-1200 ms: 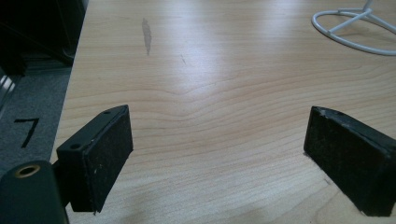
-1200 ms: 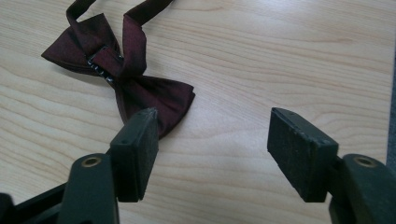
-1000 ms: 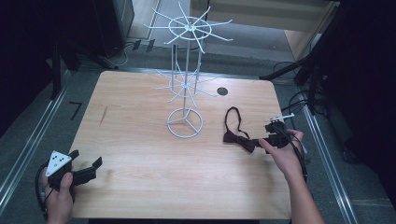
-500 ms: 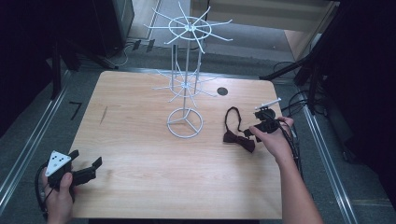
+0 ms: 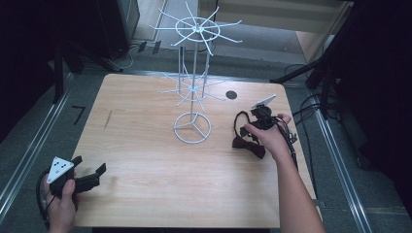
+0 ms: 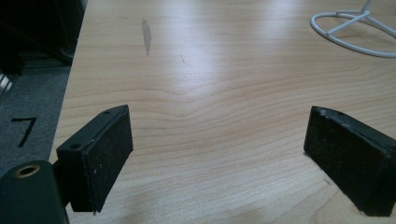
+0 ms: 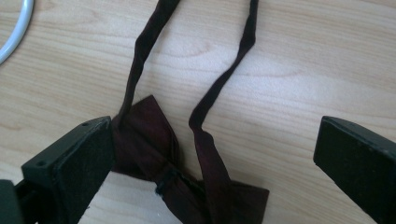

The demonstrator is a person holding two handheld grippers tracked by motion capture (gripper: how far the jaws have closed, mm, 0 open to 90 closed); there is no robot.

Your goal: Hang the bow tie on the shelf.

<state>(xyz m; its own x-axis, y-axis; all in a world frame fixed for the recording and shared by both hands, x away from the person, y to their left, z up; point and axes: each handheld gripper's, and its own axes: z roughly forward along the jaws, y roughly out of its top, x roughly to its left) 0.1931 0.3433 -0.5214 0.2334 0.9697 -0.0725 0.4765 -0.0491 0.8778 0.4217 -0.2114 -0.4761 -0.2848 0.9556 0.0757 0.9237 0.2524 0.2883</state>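
Observation:
A dark maroon bow tie (image 5: pixel 247 144) with a thin strap loop lies on the right side of the wooden table (image 5: pixel 145 145). My right gripper (image 5: pixel 257 124) hovers over it, pointing down. In the right gripper view the bow tie (image 7: pixel 152 137) lies between the wide-apart jaws of that gripper (image 7: pixel 215 163), beside the left pad, and neither pad presses on it. The jaws have just been opening. My left gripper (image 5: pixel 89 165) rests at the table's near left corner, open, with bare wood between the jaws of this gripper (image 6: pixel 217 158).
A white wire display stand (image 5: pixel 193 127) with spoked arms rises mid-table; its ring base (image 6: pixel 355 37) lies ahead of the left gripper, and an arc of that ring (image 7: pixel 18 28) shows near the right one. A round black hole (image 5: pixel 231 94) sits behind the bow tie.
My right hand has moved left and away from me, from the bow tie's near right side to over its strap, and the jaws have spread. The left hand has kept still.

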